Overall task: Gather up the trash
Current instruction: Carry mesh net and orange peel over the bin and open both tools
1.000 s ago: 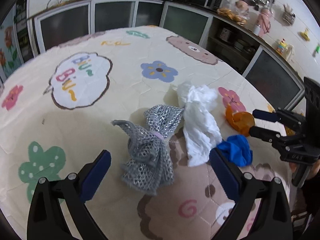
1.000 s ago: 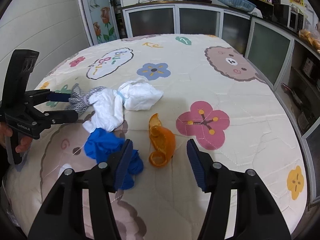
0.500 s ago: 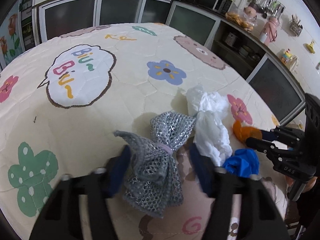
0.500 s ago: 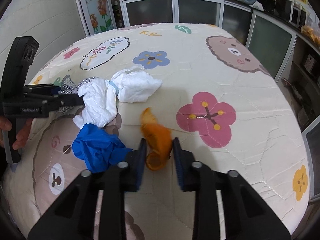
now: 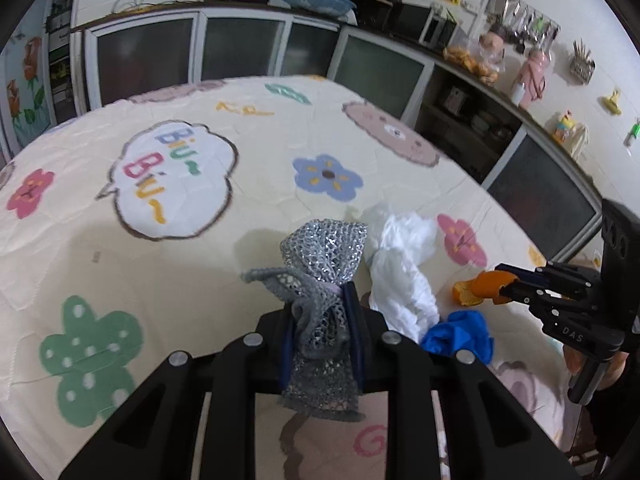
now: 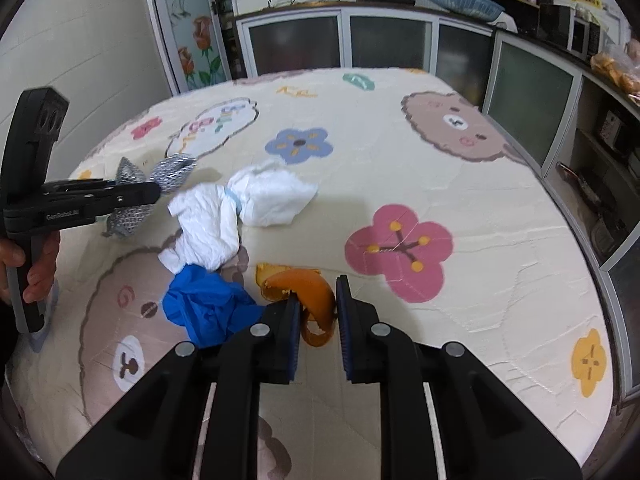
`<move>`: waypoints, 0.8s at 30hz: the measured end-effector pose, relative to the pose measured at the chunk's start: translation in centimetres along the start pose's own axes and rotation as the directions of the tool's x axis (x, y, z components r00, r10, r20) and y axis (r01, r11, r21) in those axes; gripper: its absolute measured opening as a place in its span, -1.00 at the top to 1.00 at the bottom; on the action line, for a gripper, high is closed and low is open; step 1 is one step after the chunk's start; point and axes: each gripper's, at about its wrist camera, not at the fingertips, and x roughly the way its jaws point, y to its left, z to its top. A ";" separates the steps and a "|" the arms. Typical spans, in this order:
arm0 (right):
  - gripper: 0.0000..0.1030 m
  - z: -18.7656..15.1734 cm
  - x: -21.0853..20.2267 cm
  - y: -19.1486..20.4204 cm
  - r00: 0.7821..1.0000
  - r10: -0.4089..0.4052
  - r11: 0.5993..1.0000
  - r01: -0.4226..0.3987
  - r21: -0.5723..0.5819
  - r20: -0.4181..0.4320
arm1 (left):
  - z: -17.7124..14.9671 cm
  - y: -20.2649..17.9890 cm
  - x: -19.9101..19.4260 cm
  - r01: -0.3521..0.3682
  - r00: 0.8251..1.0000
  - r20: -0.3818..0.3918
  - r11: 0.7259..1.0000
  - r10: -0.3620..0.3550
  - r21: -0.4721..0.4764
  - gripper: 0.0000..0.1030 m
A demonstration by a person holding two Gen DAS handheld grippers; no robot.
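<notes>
My left gripper (image 5: 320, 320) is shut on a grey glittery mesh cloth (image 5: 324, 256) and holds it just above the table; it also shows in the right wrist view (image 6: 154, 194). My right gripper (image 6: 317, 300) is shut on a curled orange peel (image 6: 310, 286), also visible in the left wrist view (image 5: 480, 286). A crumpled white tissue (image 6: 240, 216) and a crumpled blue glove (image 6: 204, 306) lie on the table between the two grippers.
The round table carries a cream cartoon tablecloth (image 6: 400, 184) with bears and flowers. Glass-door cabinets (image 6: 384, 40) and a counter with kitchen items run behind and to the right. The table edge (image 6: 600, 280) curves close on the right.
Both grippers moved forward and closed: the left onto the grey mesh cloth, the right onto the orange peel. Both items are now lifted slightly.
</notes>
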 end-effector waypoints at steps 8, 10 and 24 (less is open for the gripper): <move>0.70 -1.3 -5.9 -1.0 0.997 -0.015 0.999 0.012 0.047 0.070 | -1.8 -0.7 -6.7 -0.015 0.997 0.069 1.000 0.017 -0.024 0.60; 0.70 -2.2 -7.3 -1.3 0.997 -0.027 0.998 0.023 0.057 0.076 | -2.5 -1.3 -8.0 -0.010 0.997 0.075 1.000 0.012 -0.028 0.60; 0.70 -13.5 -19.9 -5.1 0.985 -0.130 0.967 0.100 0.235 0.115 | -9.0 -12.6 -11.8 0.121 0.992 0.029 0.986 -0.125 0.118 0.60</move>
